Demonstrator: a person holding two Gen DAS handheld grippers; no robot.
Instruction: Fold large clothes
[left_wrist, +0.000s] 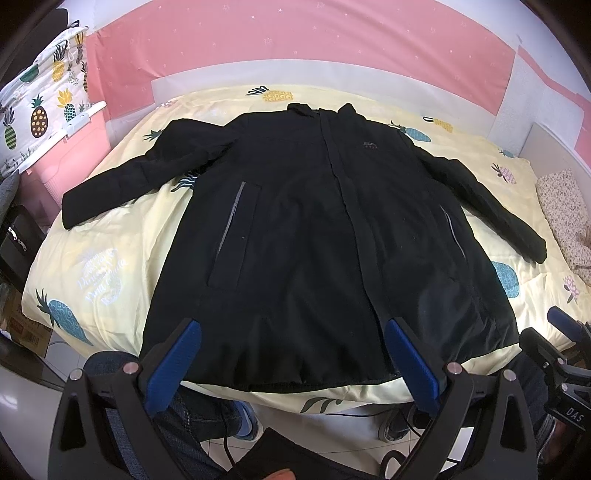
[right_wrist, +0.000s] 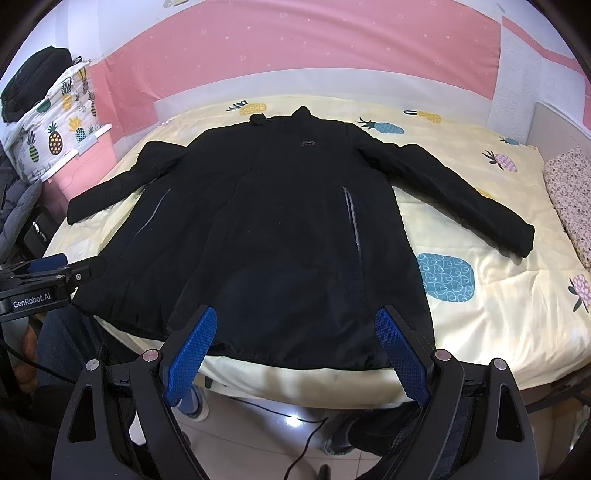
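Nothing folded yet: black jacket (left_wrist: 295, 229) lies flat, sleeves out, ahead of left gripper (left_wrist: 293, 334) and right gripper (right_wrist: 295, 321), jaws spread, empty.

Both fisheye views look from beyond the near edge of the bed (left_wrist: 92, 236), slightly above it, facing along the bedspread toward the far edge and the pink wall (left_wrist: 295, 40). The left wrist camera looks between its own fingers (left_wrist: 173, 365) over the jacket's (left_wrist: 295, 229) hem near the near left corner; the right wrist camera sits just beside it, further right, its fingers (right_wrist: 190, 354) framing the same hem. Both share the whole jacket (right_wrist: 273, 236), the bed (right_wrist: 498, 295) and the wall (right_wrist: 295, 48), and each catches the other gripper at its frame edge.
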